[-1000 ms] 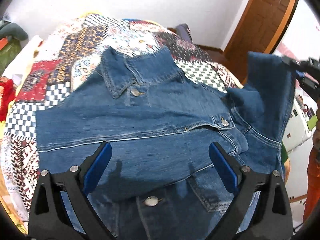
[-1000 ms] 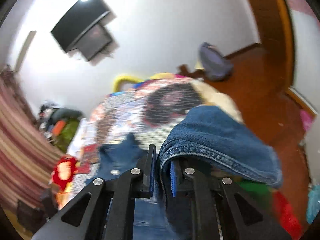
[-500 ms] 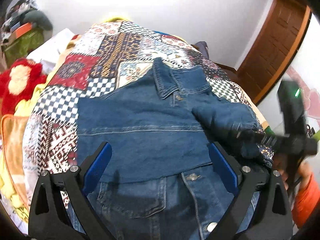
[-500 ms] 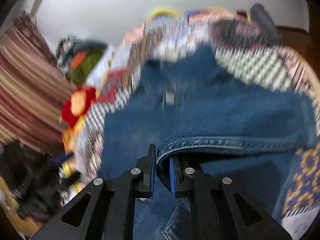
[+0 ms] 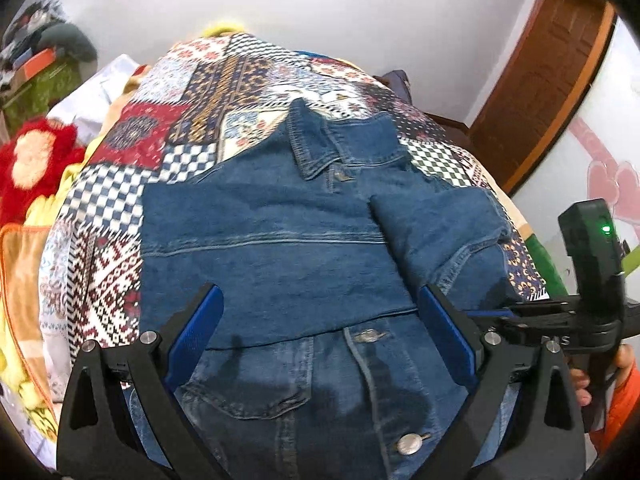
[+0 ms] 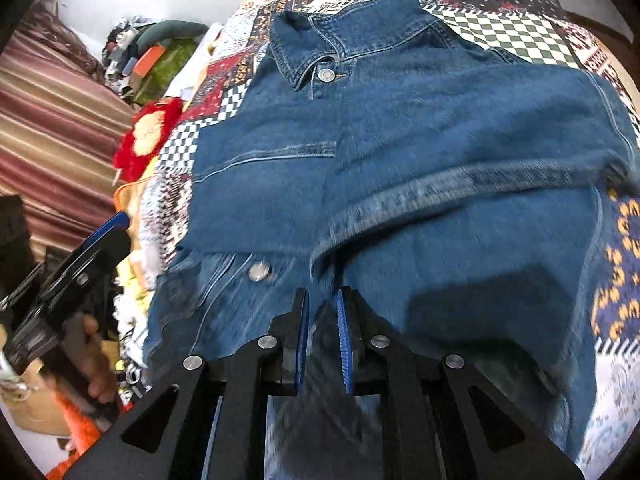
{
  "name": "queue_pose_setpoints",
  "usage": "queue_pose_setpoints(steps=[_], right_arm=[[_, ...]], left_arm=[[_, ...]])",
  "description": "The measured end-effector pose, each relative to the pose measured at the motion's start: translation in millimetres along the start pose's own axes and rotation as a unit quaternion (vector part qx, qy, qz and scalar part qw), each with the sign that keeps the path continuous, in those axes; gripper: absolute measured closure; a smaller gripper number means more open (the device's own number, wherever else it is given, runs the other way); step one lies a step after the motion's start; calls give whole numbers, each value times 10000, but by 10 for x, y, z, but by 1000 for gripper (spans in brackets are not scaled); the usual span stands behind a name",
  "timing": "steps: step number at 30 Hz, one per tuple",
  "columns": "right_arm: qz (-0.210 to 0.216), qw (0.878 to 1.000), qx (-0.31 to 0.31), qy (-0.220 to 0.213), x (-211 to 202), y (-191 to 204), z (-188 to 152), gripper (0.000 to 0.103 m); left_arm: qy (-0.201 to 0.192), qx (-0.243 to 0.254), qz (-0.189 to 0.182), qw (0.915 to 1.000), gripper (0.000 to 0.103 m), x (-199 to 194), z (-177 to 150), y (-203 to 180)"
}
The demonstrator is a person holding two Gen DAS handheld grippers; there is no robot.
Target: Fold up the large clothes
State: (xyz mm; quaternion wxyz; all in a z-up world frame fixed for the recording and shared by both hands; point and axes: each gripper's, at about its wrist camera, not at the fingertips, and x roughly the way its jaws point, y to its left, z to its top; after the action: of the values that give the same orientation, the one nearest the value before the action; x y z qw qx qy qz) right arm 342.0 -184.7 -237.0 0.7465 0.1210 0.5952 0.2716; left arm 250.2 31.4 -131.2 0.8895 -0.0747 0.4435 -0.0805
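— Since a second ago, the sleeve (image 6: 460,140) has come down across the jacket (image 5: 280,248) on the quilt (image 5: 224,92).

— Right tongs (image 6: 322,320) pinch its blurred cuff; left tongs (image 5: 320,328) gape above the hem, which is cut off. No legible writing.

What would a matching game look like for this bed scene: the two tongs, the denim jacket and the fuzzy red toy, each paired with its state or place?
Things:
1. left tongs
2. right tongs
3. denim jacket
4. red plush toy

States or places:
A. spread on the patchwork quilt
B. lying beside the bed
C. closed on a denim fold
D. wide open, holding nothing

Pairs: 1-D, 2-C, 3-A, 4-B
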Motion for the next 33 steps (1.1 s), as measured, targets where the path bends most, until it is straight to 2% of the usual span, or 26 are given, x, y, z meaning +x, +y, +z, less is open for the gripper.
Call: queue_pose_setpoints(steps=[2,4,8,12,17,23,24,27,31,32,33], right_arm=[[8,10000,1,-97,-131,-26,-29,93],[-123,9992,-64,-374,-340,-81,-65,93],[-609,9929,-174,-1005,-785,-237,-96,93],[-1230,9797,-223,-1566,-1188,-466,-142,93],[-1681,9679,-192,-1858,-1449,-752,-208,93],[-1619,9697,284,-1809,-1408,-1141,-269,93],[-1607,9702,346,-1779,-1368,-1175,-259,93],[-1535,9723,607,-1652,-1282,-1375,-281,93],[-1467,9736,840,-1532,-1181,-1537,-297,93],[-1449,9739,887,-1506,-1163,-1566,-294,93],[-1428,9741,935,-1484,-1149,-1598,-295,93]], left_arm=[[-17,197,26,9998,5,9,58,-148],[-16,375,19,9993,5,27,114,-286],[4,911,-26,9958,5,99,263,-687],[67,1413,-163,9898,5,253,398,-1117],[477,1883,-362,9803,5,638,484,-1560],[1229,2305,-552,9637,5,1308,488,-1998],[1344,2322,-606,9614,7,1404,486,-2047],[1612,2422,-749,9538,31,1616,452,-2187],[1570,2824,-663,9440,37,1813,374,-2369],[1553,2838,-672,9438,39,1837,376,-2378],[1538,2830,-644,9445,51,1868,388,-2379]])
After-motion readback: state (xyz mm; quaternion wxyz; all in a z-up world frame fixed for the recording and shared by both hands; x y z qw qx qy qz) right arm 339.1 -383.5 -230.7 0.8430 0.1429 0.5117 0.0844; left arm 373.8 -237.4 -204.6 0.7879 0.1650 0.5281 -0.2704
